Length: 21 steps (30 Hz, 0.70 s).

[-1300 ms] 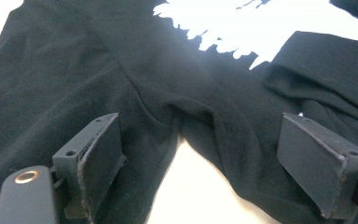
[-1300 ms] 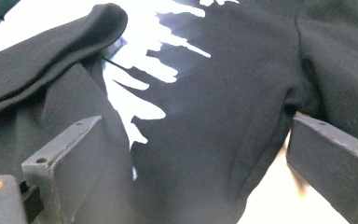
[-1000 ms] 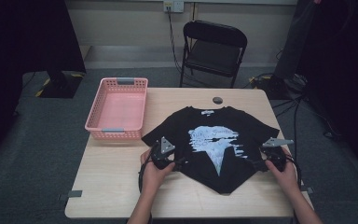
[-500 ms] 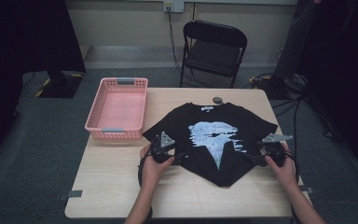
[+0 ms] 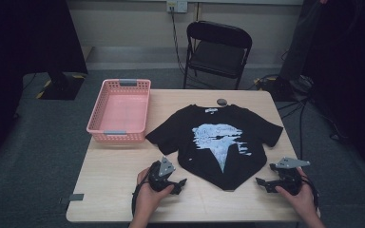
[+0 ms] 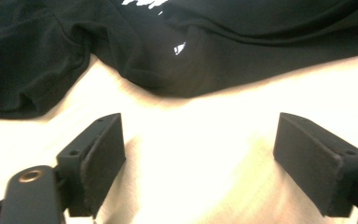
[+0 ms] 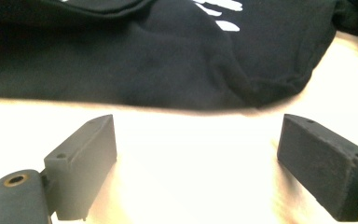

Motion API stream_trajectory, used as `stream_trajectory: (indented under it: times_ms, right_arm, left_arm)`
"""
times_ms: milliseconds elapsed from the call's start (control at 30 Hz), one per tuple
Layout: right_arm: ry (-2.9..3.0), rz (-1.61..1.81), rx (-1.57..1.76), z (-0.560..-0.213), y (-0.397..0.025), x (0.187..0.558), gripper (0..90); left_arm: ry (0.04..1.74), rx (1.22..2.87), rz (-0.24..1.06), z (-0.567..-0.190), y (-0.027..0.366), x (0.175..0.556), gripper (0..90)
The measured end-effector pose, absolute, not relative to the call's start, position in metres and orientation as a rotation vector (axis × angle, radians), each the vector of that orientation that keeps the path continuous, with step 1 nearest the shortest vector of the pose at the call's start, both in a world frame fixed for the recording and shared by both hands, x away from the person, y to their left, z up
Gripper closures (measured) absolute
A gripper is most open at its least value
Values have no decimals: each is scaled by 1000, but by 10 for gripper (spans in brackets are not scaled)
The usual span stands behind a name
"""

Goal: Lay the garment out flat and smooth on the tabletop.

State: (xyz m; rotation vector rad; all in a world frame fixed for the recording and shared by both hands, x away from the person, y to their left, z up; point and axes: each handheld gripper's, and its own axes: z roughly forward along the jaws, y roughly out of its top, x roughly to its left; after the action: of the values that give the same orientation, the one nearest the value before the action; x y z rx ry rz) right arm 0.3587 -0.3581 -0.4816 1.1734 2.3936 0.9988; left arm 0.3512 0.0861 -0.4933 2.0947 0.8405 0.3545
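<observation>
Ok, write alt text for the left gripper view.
The left gripper is open, its two black fingers apart over bare wooden table. Just beyond them lies the rumpled hem of a black T-shirt, untouched.

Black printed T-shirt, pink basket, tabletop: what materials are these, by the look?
Black printed T-shirt: soft matte knit, likely cotton; it creases and shows a stitched hem in the left gripper view. Pink basket: moulded plastic, by its lattice walls. Tabletop: smooth pale wood-look surface, probably laminate.
</observation>
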Motion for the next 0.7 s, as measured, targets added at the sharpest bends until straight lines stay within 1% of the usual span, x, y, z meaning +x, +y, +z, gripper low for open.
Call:
stream_trajectory:
  times_ms: [400, 500, 700]
  right_arm:
    - [2376, 975, 1197, -482, -356, 359, 90]
    - [2351, 992, 1241, -481, -355, 360, 119]
    - [2330, 1032, 1247, -469, -349, 382, 133]
  left_arm:
    - [858, 2089, 359, -494, 88, 349, 138]
    - [861, 2091, 361, -494, 89, 349, 133]
    - [890, 2083, 372, -494, 91, 350, 121]
